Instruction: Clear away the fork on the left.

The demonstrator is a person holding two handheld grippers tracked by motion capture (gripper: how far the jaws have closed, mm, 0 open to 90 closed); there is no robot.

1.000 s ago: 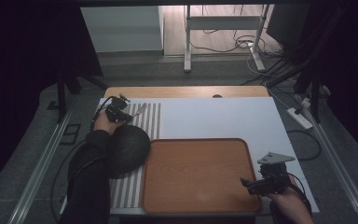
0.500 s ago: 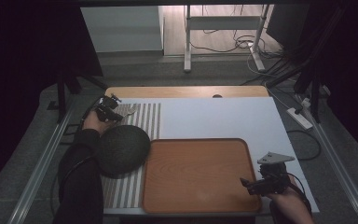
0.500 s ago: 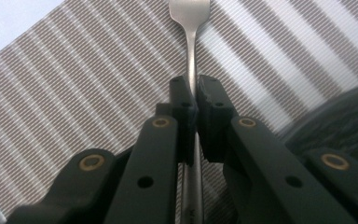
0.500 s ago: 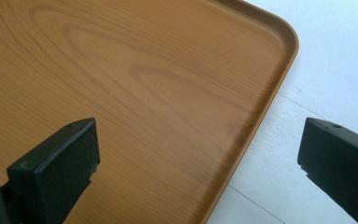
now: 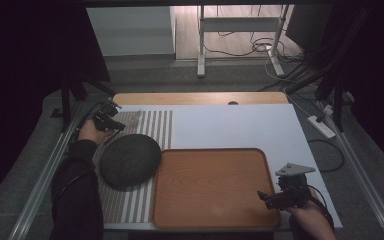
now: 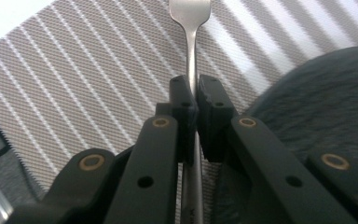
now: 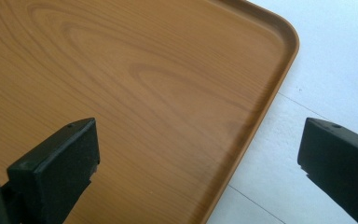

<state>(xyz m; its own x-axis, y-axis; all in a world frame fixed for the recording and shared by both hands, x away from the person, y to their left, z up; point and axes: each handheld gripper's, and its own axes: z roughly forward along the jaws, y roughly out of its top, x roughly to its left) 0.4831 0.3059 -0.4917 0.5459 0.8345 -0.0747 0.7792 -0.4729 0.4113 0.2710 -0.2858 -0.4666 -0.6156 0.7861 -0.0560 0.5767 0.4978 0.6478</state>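
My left gripper (image 5: 114, 121) is over the far left of the striped placemat (image 5: 156, 125), shut on the thin handle of a silver piece of cutlery (image 5: 131, 116). In the left gripper view the handle (image 6: 192, 51) runs up between the closed pads of my left gripper (image 6: 195, 86), and its head is cut off by the top edge. A dark grey round dish (image 5: 130, 160) lies on the mat just nearer than that hand. My right gripper (image 5: 263, 196) stands open at the wooden tray's (image 5: 215, 185) near right corner. In the right gripper view, nothing lies between the jaws of my right gripper (image 7: 198, 140), which straddle the tray rim (image 7: 261, 102).
The white table top (image 5: 230, 125) stretches beyond the tray. The dark dish (image 6: 317, 107) sits close to the right of my left jaws. A metal rail (image 5: 55, 160) runs along the table's left side, and cables and a power strip (image 5: 322, 125) lie on the floor to the right.
My left hand has carried the cutlery leftward across the mat, toward its far left corner. The right hand and gripper have stayed put.
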